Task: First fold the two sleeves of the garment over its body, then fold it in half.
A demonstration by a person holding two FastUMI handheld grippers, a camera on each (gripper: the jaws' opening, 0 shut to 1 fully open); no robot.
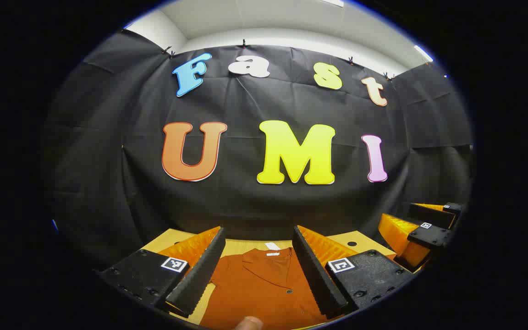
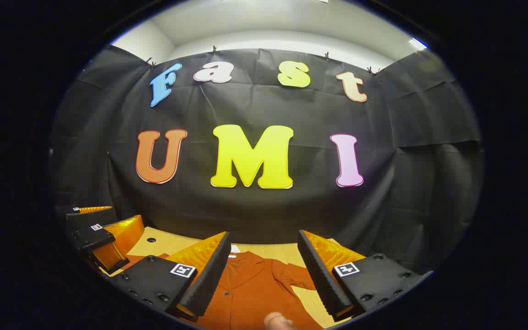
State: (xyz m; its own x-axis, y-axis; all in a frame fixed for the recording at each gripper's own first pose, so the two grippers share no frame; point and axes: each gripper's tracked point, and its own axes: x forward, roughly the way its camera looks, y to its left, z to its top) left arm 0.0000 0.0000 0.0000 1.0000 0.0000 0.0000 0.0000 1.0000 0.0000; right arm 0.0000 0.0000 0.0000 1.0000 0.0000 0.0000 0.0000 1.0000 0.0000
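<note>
Left gripper (image 1: pixel 258 260) wide open above table (image 1: pixel 163 240), nothing between fingers; orange garment (image 1: pixel 264 288) flat below, collar toward booth wall, right gripper (image 1: pixel 422 231) off at far right edge. In right gripper view, left gripper (image 2: pixel 96 229) at far left, then garment (image 2: pixel 250 293) on table (image 2: pixel 167 243) with sleeve (image 2: pixel 298 277) lying out to right; right gripper (image 2: pixel 263 263) spread open over it, empty

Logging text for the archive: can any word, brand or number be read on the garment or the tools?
White neck tag on the garment: too small to read.
Square markers on the left tool and the right tool: black-and-white patterns, no words.
Nothing else on them is readable.
</note>
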